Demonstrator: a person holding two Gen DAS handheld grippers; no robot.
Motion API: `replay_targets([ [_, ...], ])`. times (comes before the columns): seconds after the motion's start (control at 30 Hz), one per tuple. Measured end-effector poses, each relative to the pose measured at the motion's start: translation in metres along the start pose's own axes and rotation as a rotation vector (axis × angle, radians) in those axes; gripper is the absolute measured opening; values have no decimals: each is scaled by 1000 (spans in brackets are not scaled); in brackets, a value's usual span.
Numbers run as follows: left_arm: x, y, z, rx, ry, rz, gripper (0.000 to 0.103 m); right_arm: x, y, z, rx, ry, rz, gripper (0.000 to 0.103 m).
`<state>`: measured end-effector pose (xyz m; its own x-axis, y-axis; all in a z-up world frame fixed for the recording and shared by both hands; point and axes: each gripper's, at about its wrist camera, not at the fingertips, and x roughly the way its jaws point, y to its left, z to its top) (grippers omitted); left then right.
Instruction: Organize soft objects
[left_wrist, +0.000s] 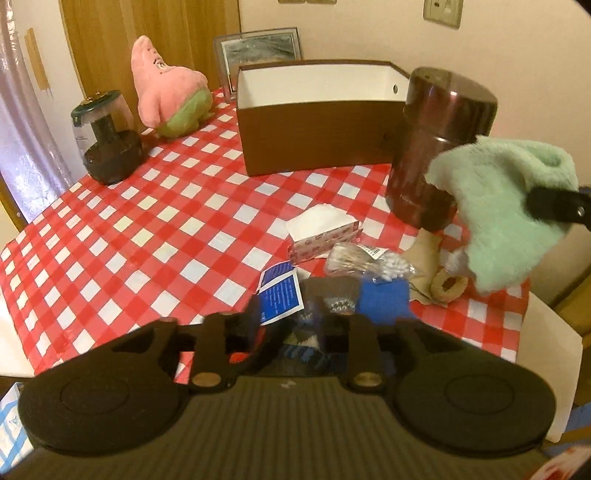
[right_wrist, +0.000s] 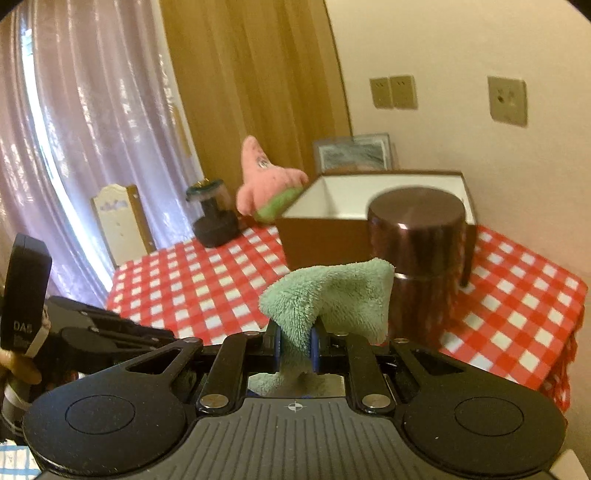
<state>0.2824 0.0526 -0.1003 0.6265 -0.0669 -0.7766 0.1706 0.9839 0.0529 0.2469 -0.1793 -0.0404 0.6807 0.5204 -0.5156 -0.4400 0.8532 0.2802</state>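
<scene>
Now the right gripper (right_wrist: 295, 349) pinches the green cloth (right_wrist: 332, 295) above the table (right_wrist: 192, 280); the left gripper (left_wrist: 286, 325) is partly open over a patterned sock (left_wrist: 332, 301) near the front edge.

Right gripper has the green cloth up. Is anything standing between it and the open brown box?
Yes. The dark brown canister stands upright directly in front of the brown box, just right of the green cloth held in the right gripper. The box's left part looks unobstructed.
</scene>
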Motion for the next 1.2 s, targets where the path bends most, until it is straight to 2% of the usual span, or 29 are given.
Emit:
replay_targets([
  [0.27, 47, -11, 14, 27, 76, 29, 33, 15, -31, -4, 39, 49, -17, 15],
  [0.53, 84, -8, 15, 15, 151, 74, 33, 35, -55, -3, 65, 88, -10, 15],
  [0.6, 88, -6, 14, 3, 156, 78, 29, 39, -59, -3, 71, 98, -9, 15],
  [0.63, 88, -4, 14, -6, 152, 79, 24, 40, -60, -3, 72, 101, -9, 15],
  [0.67, 88, -2, 14, -15, 148, 76, 13, 40, -61, -3, 74, 103, -7, 15],
  [0.77, 80, 3, 15, -28, 116, 84, 0, 40, -62, -3, 74, 104, -4, 15],
  [1.1, 32, 25, 17, -122, 9, 64, 0, 23, -54, 0, 60, 75, -10, 15],
  [1.2, 16, 22, 17, -121, -21, 60, 0, 12, -52, 1, 53, 56, -18, 15],
])
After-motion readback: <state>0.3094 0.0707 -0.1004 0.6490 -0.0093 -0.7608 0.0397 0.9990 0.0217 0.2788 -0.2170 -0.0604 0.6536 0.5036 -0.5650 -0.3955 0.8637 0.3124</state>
